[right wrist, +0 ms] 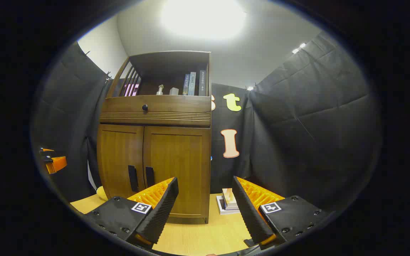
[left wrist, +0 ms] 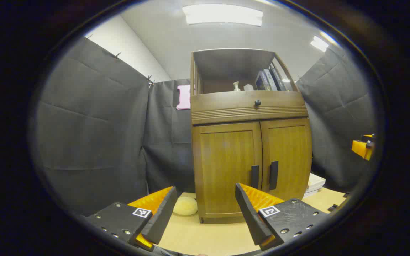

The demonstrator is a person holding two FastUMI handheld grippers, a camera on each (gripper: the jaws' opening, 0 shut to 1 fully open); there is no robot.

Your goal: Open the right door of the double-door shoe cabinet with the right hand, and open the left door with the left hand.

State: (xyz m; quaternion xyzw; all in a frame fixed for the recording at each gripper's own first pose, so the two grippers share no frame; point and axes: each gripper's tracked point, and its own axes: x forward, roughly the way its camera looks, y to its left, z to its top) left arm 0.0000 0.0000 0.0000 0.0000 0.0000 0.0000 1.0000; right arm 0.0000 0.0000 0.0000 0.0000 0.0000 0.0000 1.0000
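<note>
A brown wooden shoe cabinet (left wrist: 249,110) (right wrist: 155,113) stands on a light wooden table. Both its doors are shut: the left door (left wrist: 226,167) (right wrist: 121,156) and the right door (left wrist: 287,156) (right wrist: 178,160). Each door carries a dark vertical handle near the middle seam, the left handle (left wrist: 255,176) (right wrist: 132,178) and the right handle (left wrist: 273,175) (right wrist: 150,176). My left gripper (left wrist: 205,199) is open, some way in front of the left door, holding nothing. My right gripper (right wrist: 205,193) is open too, in front of the cabinet's right edge, well short of it.
A drawer with a round knob (left wrist: 257,102) and an open shelf with books (left wrist: 271,80) top the cabinet. A stack of books (right wrist: 229,201) lies on the table right of the cabinet, a pale round object (left wrist: 185,206) left of it. Black cloth walls surround the booth.
</note>
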